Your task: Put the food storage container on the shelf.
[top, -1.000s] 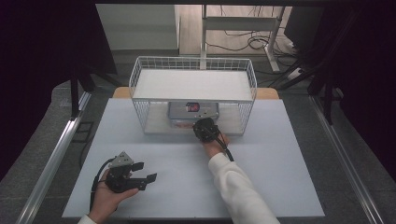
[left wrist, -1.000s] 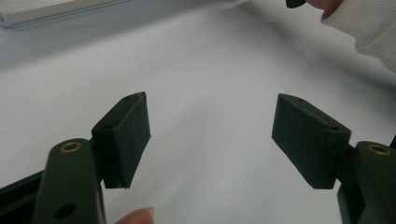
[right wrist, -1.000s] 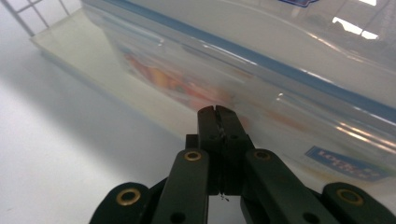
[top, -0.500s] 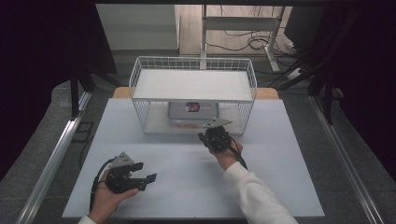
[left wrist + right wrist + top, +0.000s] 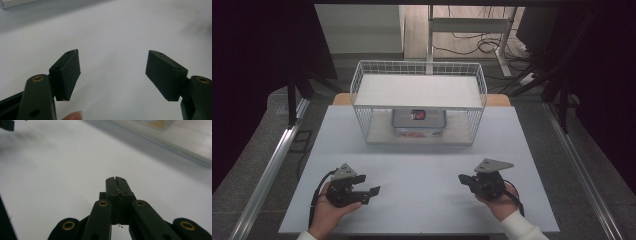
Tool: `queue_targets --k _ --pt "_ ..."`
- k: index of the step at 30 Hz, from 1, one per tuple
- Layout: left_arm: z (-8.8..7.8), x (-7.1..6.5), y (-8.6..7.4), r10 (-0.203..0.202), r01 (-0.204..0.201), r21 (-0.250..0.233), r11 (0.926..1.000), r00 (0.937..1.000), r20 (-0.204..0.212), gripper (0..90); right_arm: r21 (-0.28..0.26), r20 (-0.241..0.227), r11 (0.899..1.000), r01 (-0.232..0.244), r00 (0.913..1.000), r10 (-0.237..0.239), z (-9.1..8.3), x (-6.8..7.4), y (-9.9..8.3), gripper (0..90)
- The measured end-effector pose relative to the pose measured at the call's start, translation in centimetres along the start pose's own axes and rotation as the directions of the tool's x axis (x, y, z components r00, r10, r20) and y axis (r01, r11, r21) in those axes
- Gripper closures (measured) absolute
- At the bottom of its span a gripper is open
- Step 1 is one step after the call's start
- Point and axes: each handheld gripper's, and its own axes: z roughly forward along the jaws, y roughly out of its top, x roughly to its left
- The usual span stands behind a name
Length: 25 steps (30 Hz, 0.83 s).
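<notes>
A white table (image 5: pixel 422 200) takes most of the lower half of the high view. In the upper centre of the frame a white wire basket (image 5: pixel 362 82) stands on the far part of the table, with a flat white shelf as its top level. On its lower level, in the middle, lies a clear shallow container (image 5: pixel 419 121) with a lid. On the lid there is a small dark label with red. Through the front wall something orange-red is visible inside, but it is too blurred to say what.

In the lower left of the frame a hand holds the left gripper (image 5: pixel 371 192), low over the table and well apart from the basket. In the left gripper view its two jaws are spread wide, with only bare table between them (image 5: pixel 112 70).

In the lower right of the frame the other hand holds the right gripper (image 5: pixel 462 179), with a grey three-cornered plate on top. In the right gripper view its jaws are pressed together, with nothing between them (image 5: pixel 116 180).
</notes>
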Motion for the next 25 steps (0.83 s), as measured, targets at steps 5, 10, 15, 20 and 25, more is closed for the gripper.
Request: queue_targets --k 5,10,15,20,25 --pt "0.1 0.1 -0.1 -0.003 0.003 0.004 1.0 1.0 -0.008 27.6 0.007 -0.019 1.0 -0.029 0.9994 0.029 -1.9 0.0 -2.0 81.7" --pt "0.2 0.0 -0.1 0.003 -0.003 0.007 1.0 0.9999 -0.013 27.5 -0.002 0.035 0.999 -0.045 0.9984 0.045 -2.2 0.4 -2.6 37.2" --pt "0.3 0.1 -0.1 0.007 -0.007 0.011 0.9999 0.9999 -0.014 27.5 -0.001 0.065 0.998 -0.059 0.9961 0.059 -1.8 0.1 -2.5 29.0" --pt "0.3 0.1 -0.1 0.01 -0.01 0.013 0.9999 0.9998 -0.016 27.4 -0.001 0.061 0.998 -0.061 0.9962 0.061 -1.7 0.2 -2.5 27.1" --pt "0.3 0.2 -0.1 0.008 -0.008 0.011 0.9999 0.9998 -0.015 27.3 -0.008 0.072 0.998 -0.057 0.9958 0.058 -1.7 0.2 -2.5 24.6"
